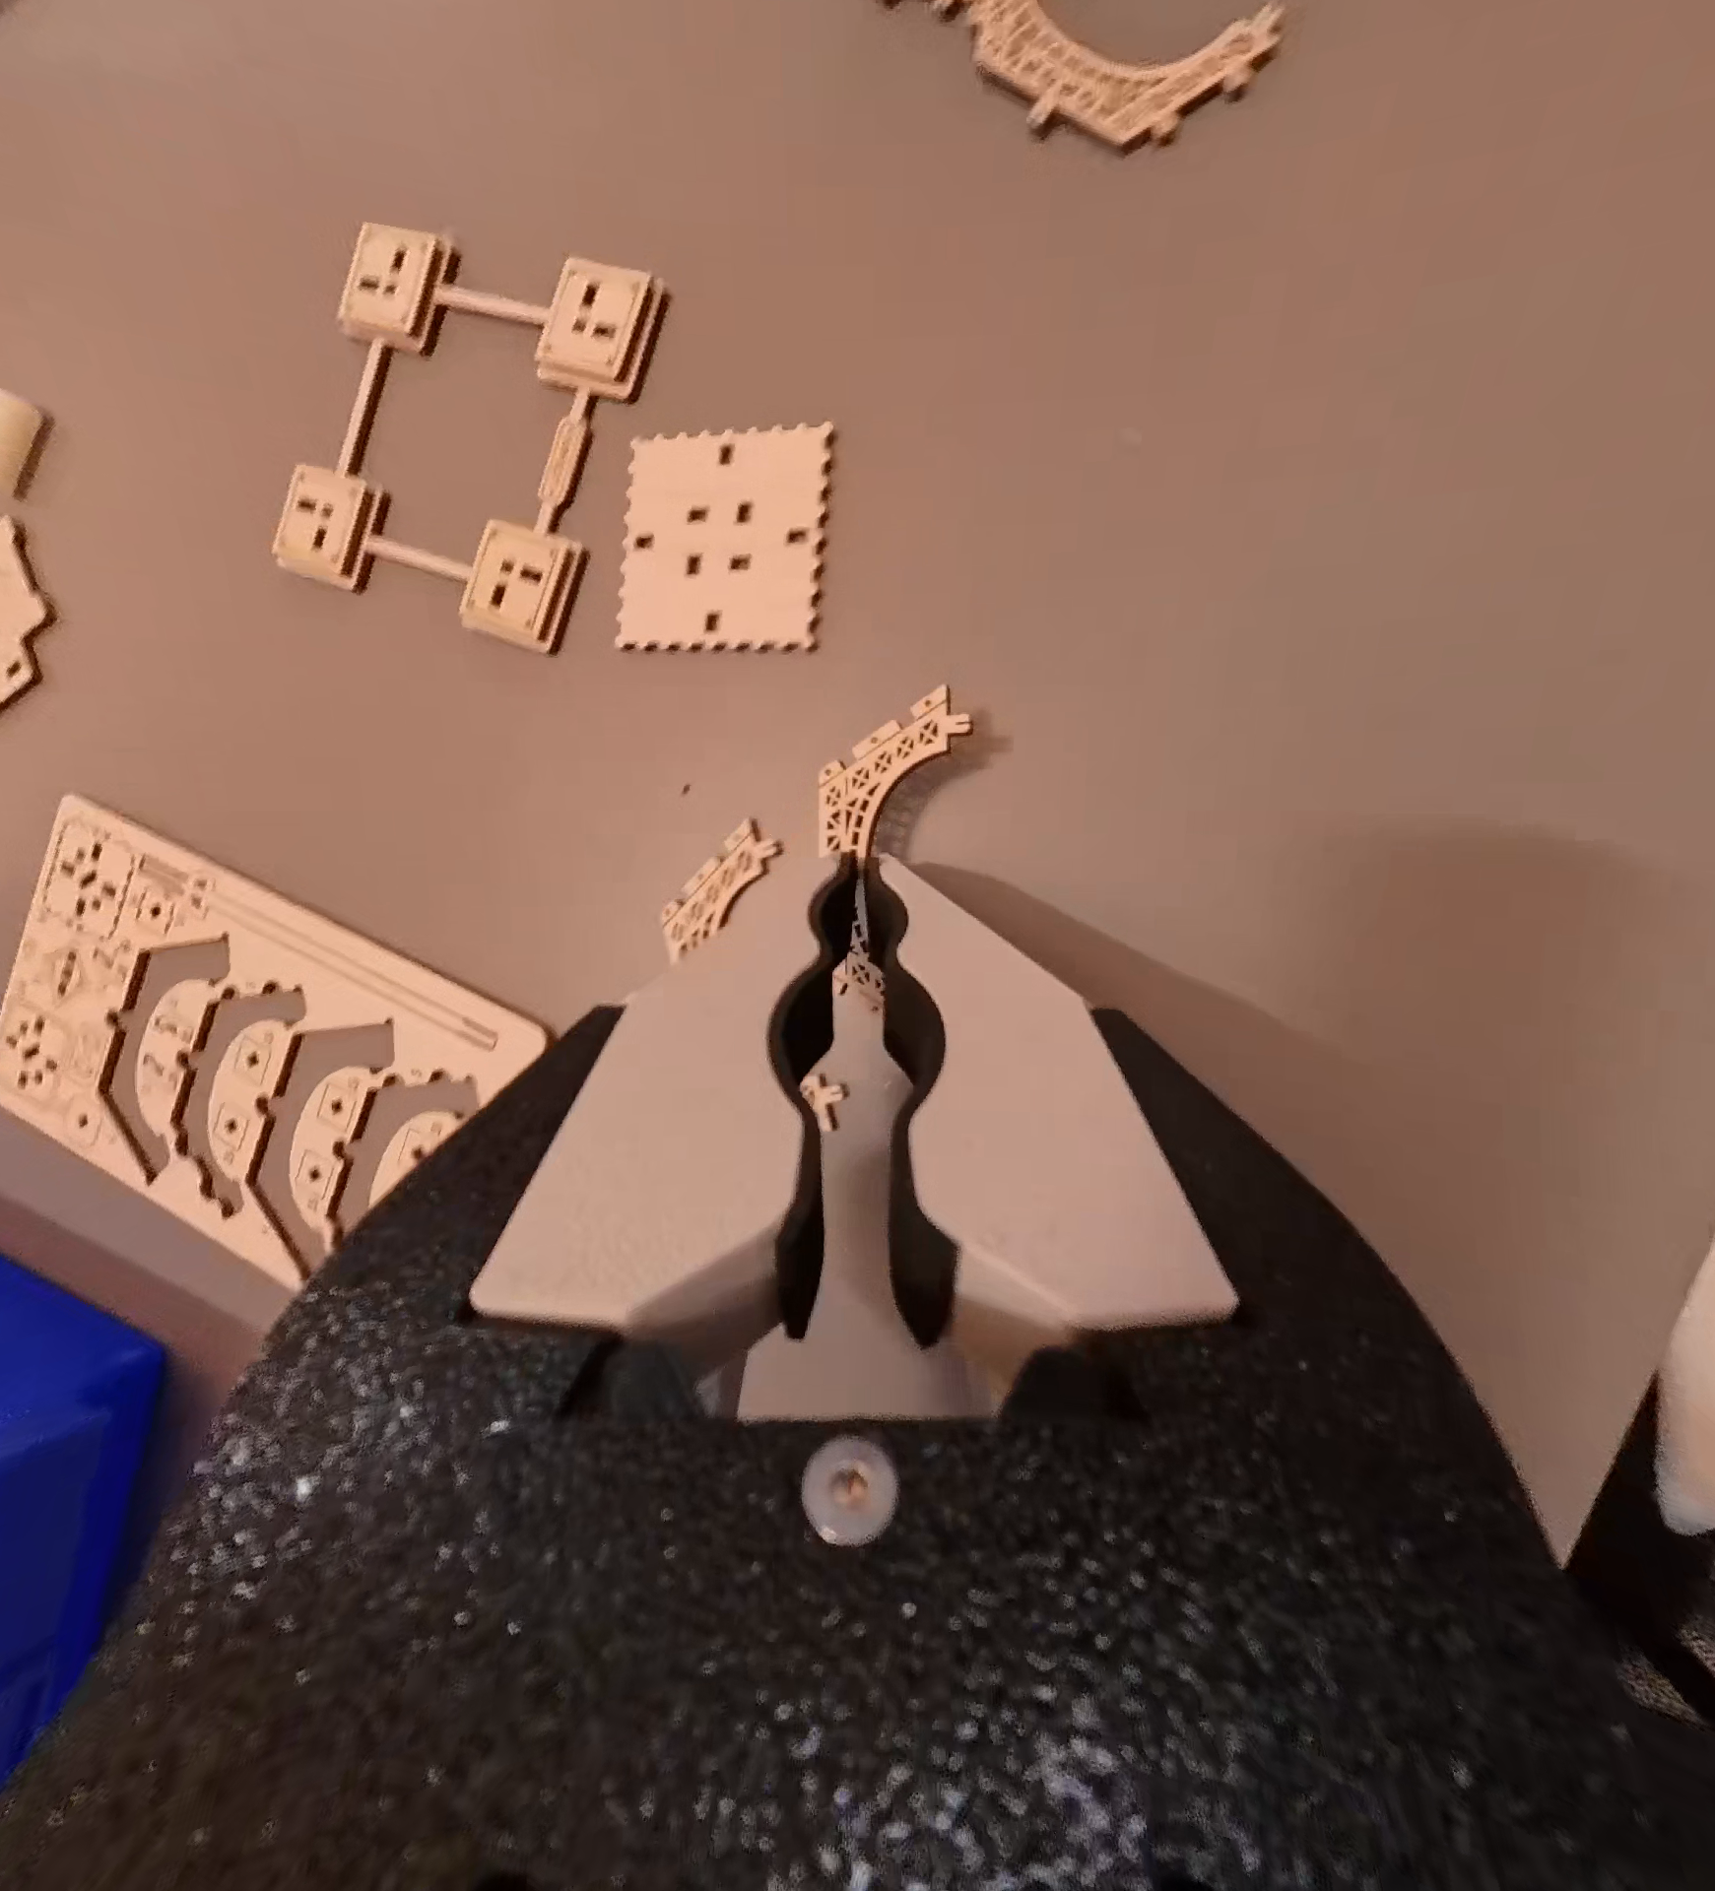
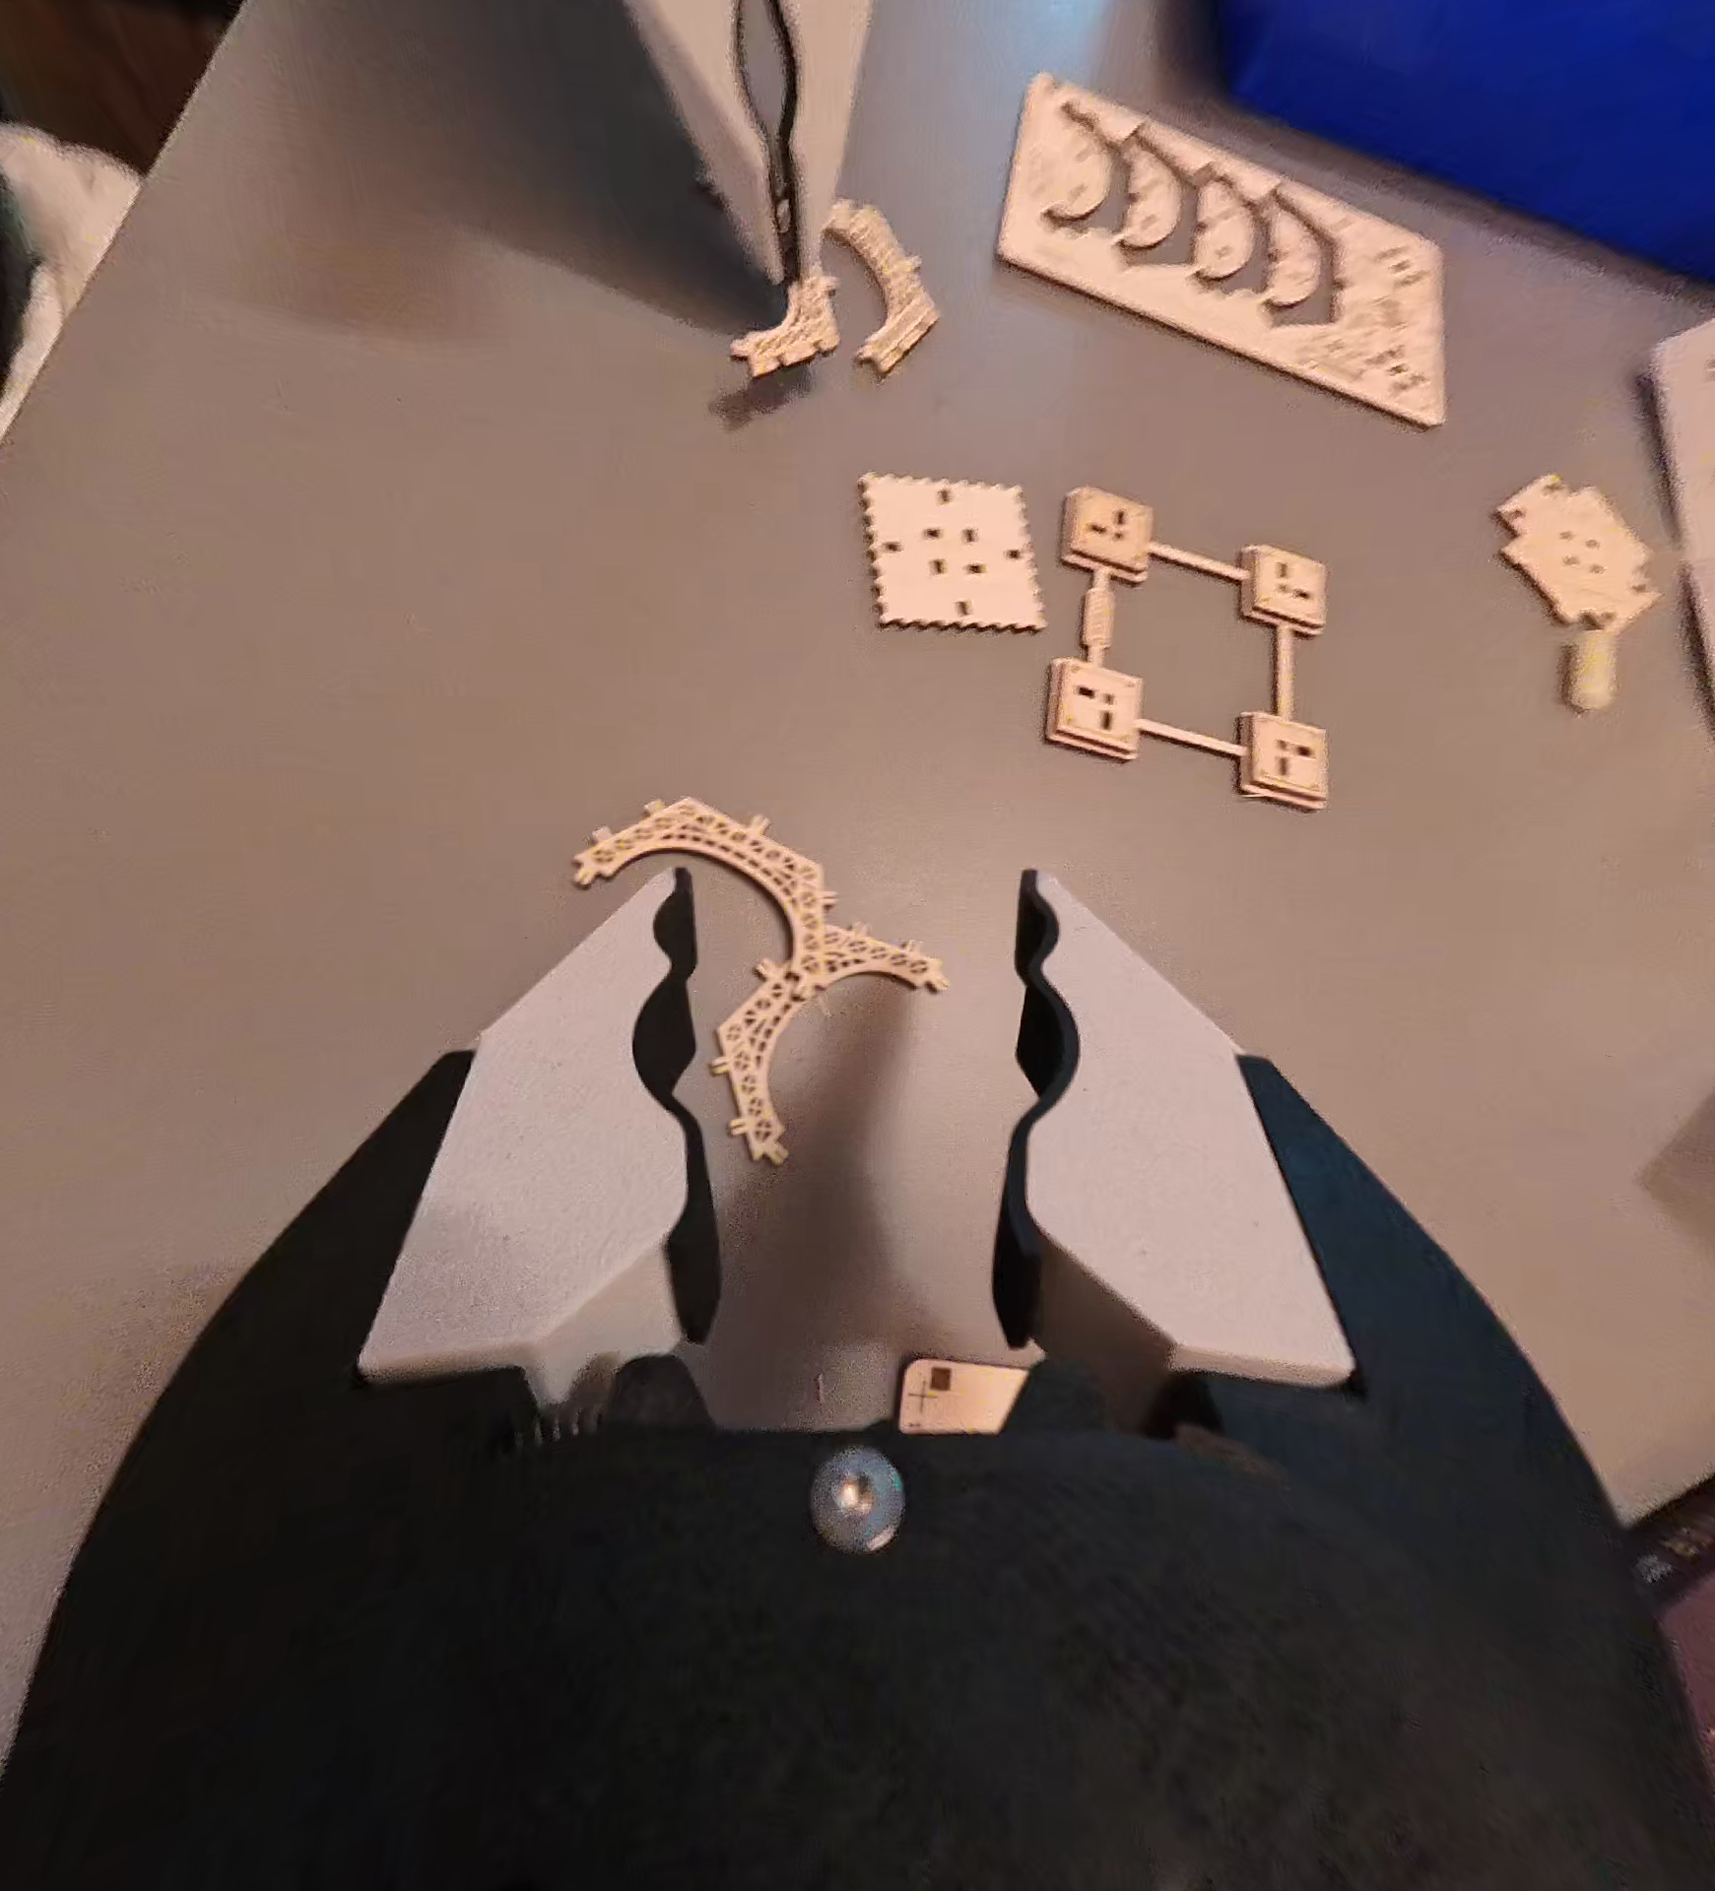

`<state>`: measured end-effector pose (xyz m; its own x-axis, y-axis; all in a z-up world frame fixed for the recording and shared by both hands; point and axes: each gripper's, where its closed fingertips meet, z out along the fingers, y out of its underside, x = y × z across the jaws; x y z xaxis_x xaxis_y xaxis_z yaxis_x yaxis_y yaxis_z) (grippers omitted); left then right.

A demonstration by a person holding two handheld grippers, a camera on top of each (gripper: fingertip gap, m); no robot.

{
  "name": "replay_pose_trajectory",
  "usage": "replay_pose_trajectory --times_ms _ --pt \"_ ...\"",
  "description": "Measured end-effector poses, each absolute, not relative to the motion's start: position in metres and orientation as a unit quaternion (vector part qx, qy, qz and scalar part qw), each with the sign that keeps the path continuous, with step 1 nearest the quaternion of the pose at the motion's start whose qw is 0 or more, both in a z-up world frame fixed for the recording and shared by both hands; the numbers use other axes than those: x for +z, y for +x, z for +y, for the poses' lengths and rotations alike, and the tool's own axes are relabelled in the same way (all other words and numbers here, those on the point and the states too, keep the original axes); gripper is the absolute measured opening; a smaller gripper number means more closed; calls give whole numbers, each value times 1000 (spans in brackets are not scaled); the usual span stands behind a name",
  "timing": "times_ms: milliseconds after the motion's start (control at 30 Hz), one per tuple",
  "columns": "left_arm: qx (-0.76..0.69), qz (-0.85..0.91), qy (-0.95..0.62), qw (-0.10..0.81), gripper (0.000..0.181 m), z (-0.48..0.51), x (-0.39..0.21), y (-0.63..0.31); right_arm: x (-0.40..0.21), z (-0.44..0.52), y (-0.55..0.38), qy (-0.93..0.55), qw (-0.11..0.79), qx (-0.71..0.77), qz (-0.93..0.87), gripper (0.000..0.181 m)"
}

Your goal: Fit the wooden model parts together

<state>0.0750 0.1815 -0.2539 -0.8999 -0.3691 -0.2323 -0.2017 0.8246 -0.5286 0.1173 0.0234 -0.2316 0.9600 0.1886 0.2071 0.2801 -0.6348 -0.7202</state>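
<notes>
Left gripper (image 1: 861, 870) is clamped edge-on around a curved lattice piece (image 1: 884, 783), held clear of the grey table (image 1: 1242, 512). Right gripper (image 2: 853, 890) hangs with jaws wide apart over the joined lattice arches (image 2: 802, 941) lying flat. Best approach, I'd say: pinch those arches near the junction, lightly because they look fragile, then line tab to slot before pressing. The square four-pad frame (image 1: 469, 440) waits well apart.

No writing can be read on anything in either view.
</notes>
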Motion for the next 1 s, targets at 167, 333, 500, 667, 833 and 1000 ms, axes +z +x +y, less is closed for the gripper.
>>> replay_pose_trajectory --times_ms 167,333,500,667,833,1000 --pt "-284 941 -105 154 0 158 -250 68 -239 25 99 -915 354 -31 -192 54" --pt "-307 935 -67 167 0 141 -246 69 -252 17 100 -926 302 -25 -227 46" --pt "-341 924 -12 169 0 125 -241 61 -256 12 105 -925 291 -19 -242 47" --pt "-326 936 -10 128 0 122 -254 55 -263 16 98 -919 277 0 -281 39" --pt "-310 946 -11 97 8 116 -267 52 -265 17 95 -916 269 30 -298 32" --pt "-315 945 -25 88 19 115 -260 53 -260 18 104 -917 254 7 -309 34"
